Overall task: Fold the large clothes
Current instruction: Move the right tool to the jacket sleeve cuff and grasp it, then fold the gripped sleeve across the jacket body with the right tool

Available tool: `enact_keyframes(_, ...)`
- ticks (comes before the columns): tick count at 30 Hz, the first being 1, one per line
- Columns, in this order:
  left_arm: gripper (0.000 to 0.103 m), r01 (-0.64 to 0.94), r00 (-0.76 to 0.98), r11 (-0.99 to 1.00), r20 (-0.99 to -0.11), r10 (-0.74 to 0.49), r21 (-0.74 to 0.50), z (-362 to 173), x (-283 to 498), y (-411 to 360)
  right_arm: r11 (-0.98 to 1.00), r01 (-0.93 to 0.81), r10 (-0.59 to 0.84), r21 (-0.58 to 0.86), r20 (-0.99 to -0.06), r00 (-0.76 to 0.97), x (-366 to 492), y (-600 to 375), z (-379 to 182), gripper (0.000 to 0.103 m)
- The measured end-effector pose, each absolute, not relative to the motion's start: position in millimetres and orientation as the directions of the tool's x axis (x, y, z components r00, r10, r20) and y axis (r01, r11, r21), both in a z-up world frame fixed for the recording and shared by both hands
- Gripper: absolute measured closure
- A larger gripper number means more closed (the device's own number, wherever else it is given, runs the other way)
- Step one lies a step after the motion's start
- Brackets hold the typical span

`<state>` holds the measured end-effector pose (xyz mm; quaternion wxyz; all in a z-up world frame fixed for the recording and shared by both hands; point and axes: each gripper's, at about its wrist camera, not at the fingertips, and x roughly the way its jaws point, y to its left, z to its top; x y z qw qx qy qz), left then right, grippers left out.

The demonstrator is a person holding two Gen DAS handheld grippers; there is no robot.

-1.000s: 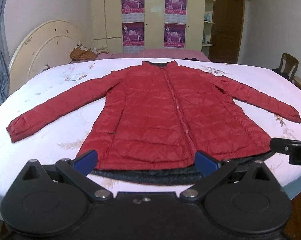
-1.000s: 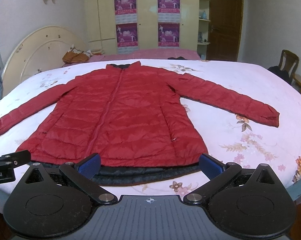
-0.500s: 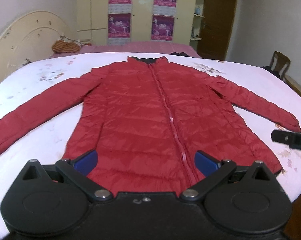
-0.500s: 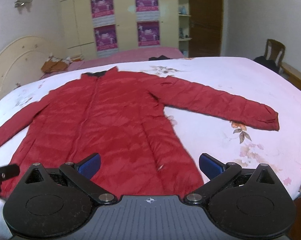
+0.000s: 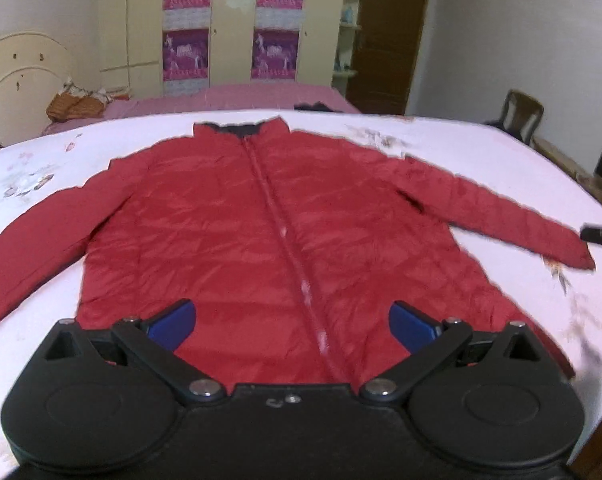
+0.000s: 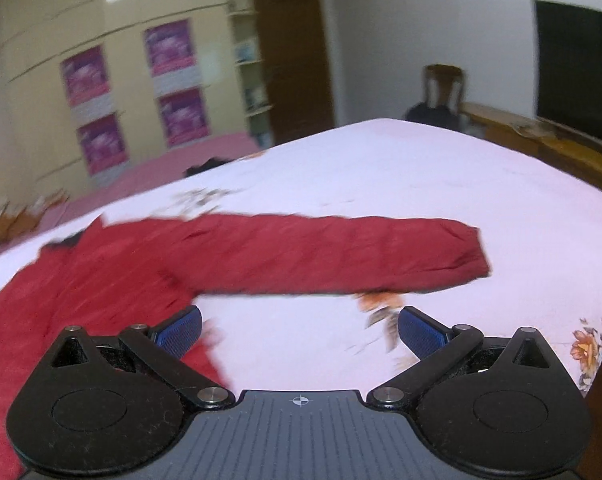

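A red quilted jacket lies flat and face up on the bed, zipped, collar at the far side and both sleeves spread out. My left gripper hovers open over the jacket's lower front, nothing between its blue pads. My right gripper is open above the bedsheet beside the jacket's hem, facing the right sleeve, whose cuff points right. The tip of the right gripper shows at the right edge of the left wrist view, near that cuff.
The bed has a white floral sheet and a cream headboard on the left. A pink bed, wardrobes with purple posters, a brown door, a wooden chair and a dark screen stand beyond.
Both grippers moved forward over the bed. The right one swung right, from the hem toward the right sleeve. The left one advanced over the jacket's lower front. Both stayed open.
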<state>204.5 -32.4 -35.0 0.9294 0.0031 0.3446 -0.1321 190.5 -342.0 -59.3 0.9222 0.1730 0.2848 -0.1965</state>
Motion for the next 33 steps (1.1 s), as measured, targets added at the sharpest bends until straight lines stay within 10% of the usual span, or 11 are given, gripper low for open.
enact_keyframes(7, 0.000, 0.191, 0.734, 0.978, -0.650, -0.196, -0.079, -37, 240, -67, 0.749, 0.561, -0.264, 0.354, -0.617, 0.742, 211, -425, -95, 0.004)
enact_keyframes(9, 0.000, 0.181, 0.722, 0.979, -0.662, -0.199, -0.097, -37, 252, -75, 0.711, 0.577, -0.235, 0.401, -0.638, 0.733, 217, -446, -106, 0.047)
enact_keyframes(25, 0.000, 0.115, 0.660, 0.993, -0.745, -0.098, -0.029, -49, 313, -127, 0.539, 0.616, -0.223, 0.574, -0.608, 0.762, 215, -509, -138, 0.047)
enact_keyframes(28, 0.000, 0.096, 0.646, 0.995, -0.762, -0.052, 0.014, -52, 317, -115, 0.587, 0.633, -0.247, 0.505, -0.633, 0.734, 228, -505, -133, 0.084)
enact_keyframes(33, 0.000, 0.045, 0.649, 0.999, -0.761, -0.027, 0.003, -48, 317, -72, 0.712, 0.587, -0.299, 0.385, -0.590, 0.750, 250, -488, -108, 0.096)
